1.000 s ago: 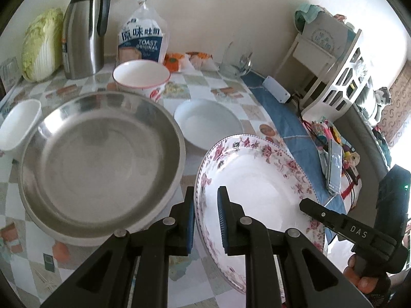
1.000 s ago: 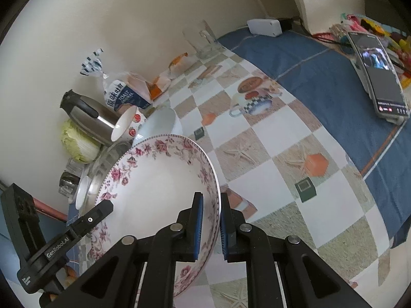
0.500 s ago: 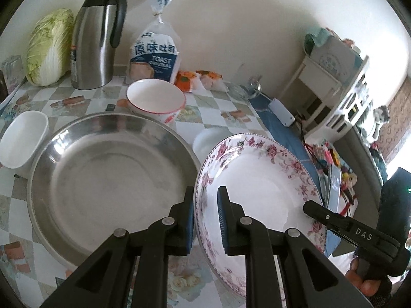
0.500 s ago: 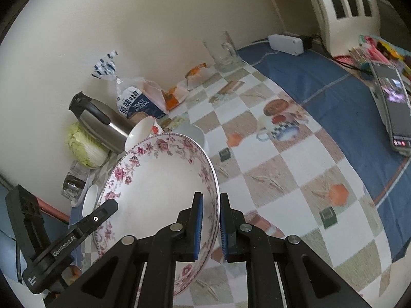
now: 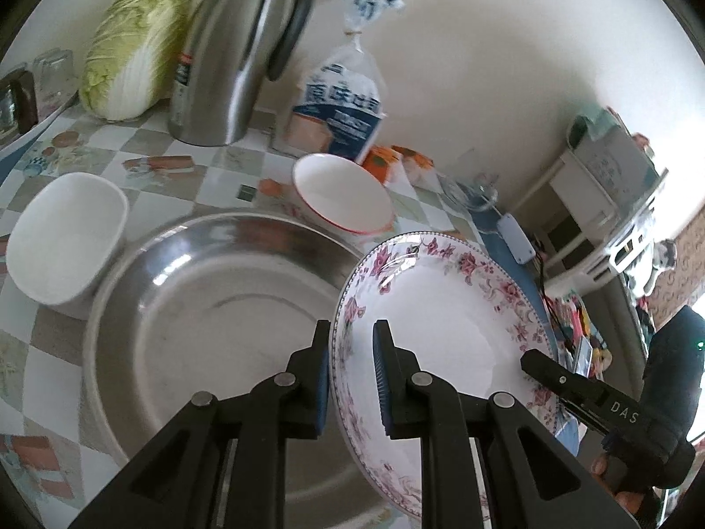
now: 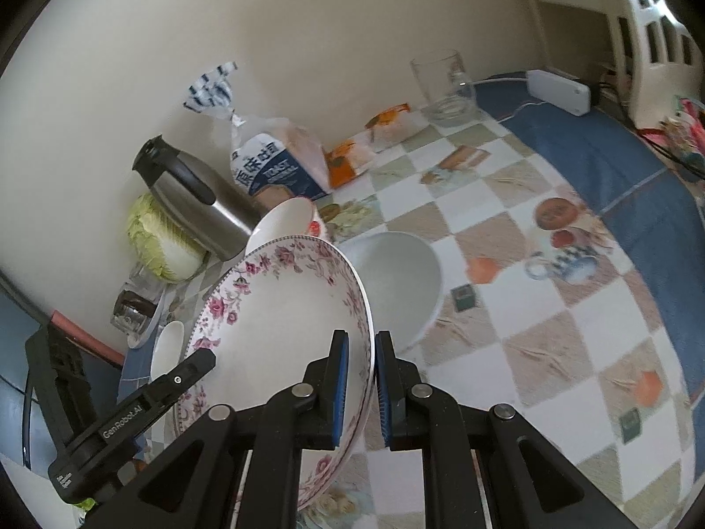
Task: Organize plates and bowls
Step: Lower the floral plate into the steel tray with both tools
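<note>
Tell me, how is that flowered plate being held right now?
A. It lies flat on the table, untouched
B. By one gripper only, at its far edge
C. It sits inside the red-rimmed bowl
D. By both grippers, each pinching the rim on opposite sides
D: the left gripper pinches one side of the floral plate rim, and the right gripper pinches the opposite side, holding it tilted above the table.

The floral plate [image 5: 445,317] hides the steel basin's [image 5: 211,308] right rim; the thermos [image 5: 229,53] top is cut off.

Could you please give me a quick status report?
Left gripper and right gripper shut on floral-rimmed white plate, tilted. Large steel basin alongside.
</note>
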The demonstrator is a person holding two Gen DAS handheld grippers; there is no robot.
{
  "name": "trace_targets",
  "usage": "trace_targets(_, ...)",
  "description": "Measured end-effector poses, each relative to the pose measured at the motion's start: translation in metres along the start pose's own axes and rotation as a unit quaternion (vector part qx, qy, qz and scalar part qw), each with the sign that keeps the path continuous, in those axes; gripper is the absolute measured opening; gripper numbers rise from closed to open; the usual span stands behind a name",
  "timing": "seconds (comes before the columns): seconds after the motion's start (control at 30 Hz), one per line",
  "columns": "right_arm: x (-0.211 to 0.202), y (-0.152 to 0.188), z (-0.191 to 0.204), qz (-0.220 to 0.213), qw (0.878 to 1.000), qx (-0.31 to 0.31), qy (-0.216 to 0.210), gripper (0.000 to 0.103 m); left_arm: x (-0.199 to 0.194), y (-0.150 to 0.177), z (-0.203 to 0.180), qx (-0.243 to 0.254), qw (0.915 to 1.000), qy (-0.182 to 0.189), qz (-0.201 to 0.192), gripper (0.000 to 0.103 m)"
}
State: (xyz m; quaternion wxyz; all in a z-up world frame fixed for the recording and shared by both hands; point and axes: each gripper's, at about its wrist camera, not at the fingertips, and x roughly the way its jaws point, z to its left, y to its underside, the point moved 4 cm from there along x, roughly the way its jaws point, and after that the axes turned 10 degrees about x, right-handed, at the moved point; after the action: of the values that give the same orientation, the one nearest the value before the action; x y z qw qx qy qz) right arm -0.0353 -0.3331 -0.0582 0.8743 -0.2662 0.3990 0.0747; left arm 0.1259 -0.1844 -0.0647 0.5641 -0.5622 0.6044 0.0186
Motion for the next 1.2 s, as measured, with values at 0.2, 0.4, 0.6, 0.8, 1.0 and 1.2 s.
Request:
trace_targets(0.2,0.024,0.000,0.026,0.015,1.000,-0.012,-0.014,0.013,-0.007,-0.004,0.035,-0.032,0.9993,-0.006,-0.018,0.017)
trace_targets(0.4,0.048,0.005,0.057,0.029,0.999,-0.022,-0.035,0.013,-0.014,-0.003,0.074,-0.067,0.9971,-0.022,-0.028,0.017)
trace_targets(0.6,0.071,0.015,0.080,0.047,0.997,-0.026,-0.049,0.013,-0.020,-0.001,0.099,-0.081,0.9957,-0.036,-0.028,0.017)
trace_targets(0.8,0.088,0.026,0.082,0.067,0.997,-0.031,-0.032,0.013,-0.015,0.003,0.104,-0.074,0.9961,-0.048,-0.011,0.017)
trace_targets(1.0,0.095,0.030,0.070,0.076,0.997,-0.033,-0.006,0.013,-0.004,0.010,0.101,-0.069,0.9967,-0.042,0.012,0.017)
trace_targets(1.2,0.099,0.030,0.063,0.083,0.996,-0.031,0.011,0.013,0.004,0.015,0.100,-0.066,0.9964,-0.045,0.029,0.017)
